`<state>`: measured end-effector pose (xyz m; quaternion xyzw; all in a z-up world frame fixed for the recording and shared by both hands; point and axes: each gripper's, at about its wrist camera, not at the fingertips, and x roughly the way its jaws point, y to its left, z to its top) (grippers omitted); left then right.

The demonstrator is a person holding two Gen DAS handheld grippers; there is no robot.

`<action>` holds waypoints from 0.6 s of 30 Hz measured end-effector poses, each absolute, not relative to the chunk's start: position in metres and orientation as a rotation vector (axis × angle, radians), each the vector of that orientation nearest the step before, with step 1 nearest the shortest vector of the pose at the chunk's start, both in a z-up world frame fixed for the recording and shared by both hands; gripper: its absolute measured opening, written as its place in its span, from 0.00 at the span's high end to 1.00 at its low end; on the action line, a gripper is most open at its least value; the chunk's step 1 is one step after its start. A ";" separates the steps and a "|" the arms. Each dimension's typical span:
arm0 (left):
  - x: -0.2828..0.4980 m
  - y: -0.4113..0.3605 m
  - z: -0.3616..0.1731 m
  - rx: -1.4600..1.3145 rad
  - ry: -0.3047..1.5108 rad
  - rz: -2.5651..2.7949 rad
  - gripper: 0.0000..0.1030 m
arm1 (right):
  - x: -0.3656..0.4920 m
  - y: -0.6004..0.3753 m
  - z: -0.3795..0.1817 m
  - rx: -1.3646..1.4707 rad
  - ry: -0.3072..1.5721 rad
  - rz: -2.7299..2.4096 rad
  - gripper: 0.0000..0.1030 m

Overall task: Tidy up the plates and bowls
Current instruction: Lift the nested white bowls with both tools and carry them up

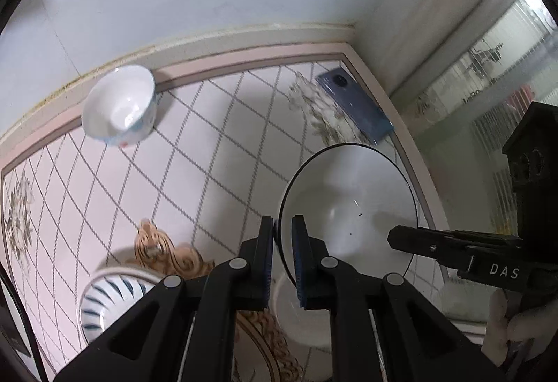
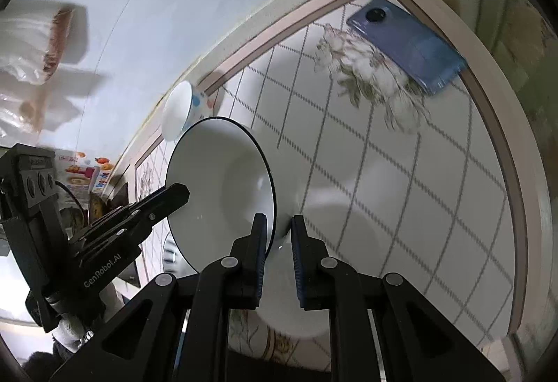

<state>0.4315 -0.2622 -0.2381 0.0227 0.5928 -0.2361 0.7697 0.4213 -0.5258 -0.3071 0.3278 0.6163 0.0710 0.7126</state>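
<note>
Left wrist view: left tongs point(image 1: 282, 233) and right tongs point(image 2: 279, 232) both pinch opposite rims of a black-rimmed bowl point(image 1: 348, 204), lifted above the worktop point(image 1: 209, 155).

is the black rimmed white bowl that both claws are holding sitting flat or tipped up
Tipped up. The black-rimmed bowl faces sideways in the right wrist view, its rim pinched by the right claw and the left claw.

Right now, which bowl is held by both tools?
The black-rimmed white bowl, pinched at opposite rims by left tool and right tool; the other bowls sit untouched.
</note>
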 end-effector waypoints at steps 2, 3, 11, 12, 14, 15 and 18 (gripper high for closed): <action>0.423 -0.261 -0.241 0.052 1.296 -0.518 0.92 | 0.407 -0.526 -0.306 0.737 1.372 0.158 0.85; 0.417 -0.261 -0.244 0.058 1.308 -0.524 0.92 | 0.401 -0.525 -0.308 0.743 1.378 0.158 0.85; 0.390 -0.263 -0.266 0.101 1.360 -0.528 0.91 | 0.369 -0.523 -0.329 0.768 1.437 0.149 0.85; 0.388 -0.263 -0.268 0.107 1.362 -0.525 0.91 | 0.367 -0.522 -0.332 0.770 1.443 0.151 0.85; 0.387 -0.261 -0.272 0.104 1.373 -0.516 0.91 | 0.363 -0.520 -0.336 0.780 1.452 0.156 0.85; 0.387 -0.260 -0.274 0.100 1.380 -0.514 0.91 | 0.362 -0.519 -0.338 0.784 1.456 0.159 0.85; 0.385 -0.260 -0.277 0.096 1.386 -0.507 0.91 | 0.359 -0.516 -0.341 0.785 1.467 0.163 0.85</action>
